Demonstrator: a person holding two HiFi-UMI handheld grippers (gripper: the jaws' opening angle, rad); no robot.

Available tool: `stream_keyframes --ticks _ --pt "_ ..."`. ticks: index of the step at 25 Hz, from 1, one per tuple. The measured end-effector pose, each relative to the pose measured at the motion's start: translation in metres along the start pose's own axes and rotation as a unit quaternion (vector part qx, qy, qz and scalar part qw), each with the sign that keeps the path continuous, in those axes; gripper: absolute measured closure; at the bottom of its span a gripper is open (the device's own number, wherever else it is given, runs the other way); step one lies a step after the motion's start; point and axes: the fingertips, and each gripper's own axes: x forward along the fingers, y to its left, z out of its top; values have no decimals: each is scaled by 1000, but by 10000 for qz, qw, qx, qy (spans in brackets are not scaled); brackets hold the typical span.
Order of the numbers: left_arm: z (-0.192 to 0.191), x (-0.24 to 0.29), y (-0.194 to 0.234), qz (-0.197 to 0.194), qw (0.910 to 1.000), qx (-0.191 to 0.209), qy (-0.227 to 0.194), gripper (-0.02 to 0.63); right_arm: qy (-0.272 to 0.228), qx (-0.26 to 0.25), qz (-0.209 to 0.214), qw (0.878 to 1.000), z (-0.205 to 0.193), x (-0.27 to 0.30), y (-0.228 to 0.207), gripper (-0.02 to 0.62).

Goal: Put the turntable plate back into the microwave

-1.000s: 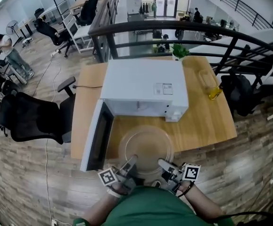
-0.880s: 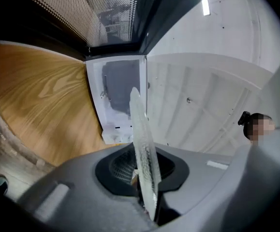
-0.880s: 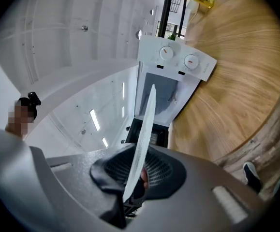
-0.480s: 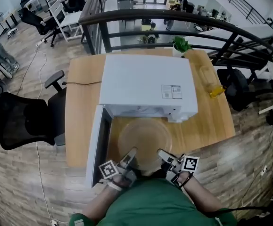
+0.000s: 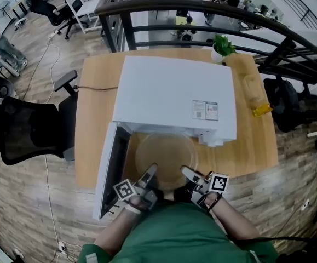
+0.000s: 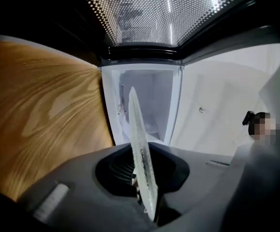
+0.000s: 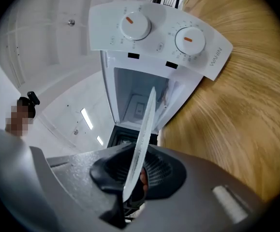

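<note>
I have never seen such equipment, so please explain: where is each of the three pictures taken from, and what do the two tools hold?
There is no robot: a person wears a camera on the head and holds a two-jaw gripper in each hand. The head view looks down on a wooden table with a white microwave, its door swung open. A potted plant and a bottle are on the table too. The other two pictures come from cameras riding on the grippers, looking along their jaws. The left gripper and the right gripper each clamp the near rim of the glass turntable plate, held at the open microwave's mouth; in their own views the plate appears edge-on.
</note>
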Motion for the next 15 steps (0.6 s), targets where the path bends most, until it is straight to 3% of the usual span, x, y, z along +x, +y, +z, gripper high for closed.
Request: stream_keyframes --ticks 15 --pt "24 36 34 290 9992 84 -254 560 304 86 -54 9995 33 25 -45 538"
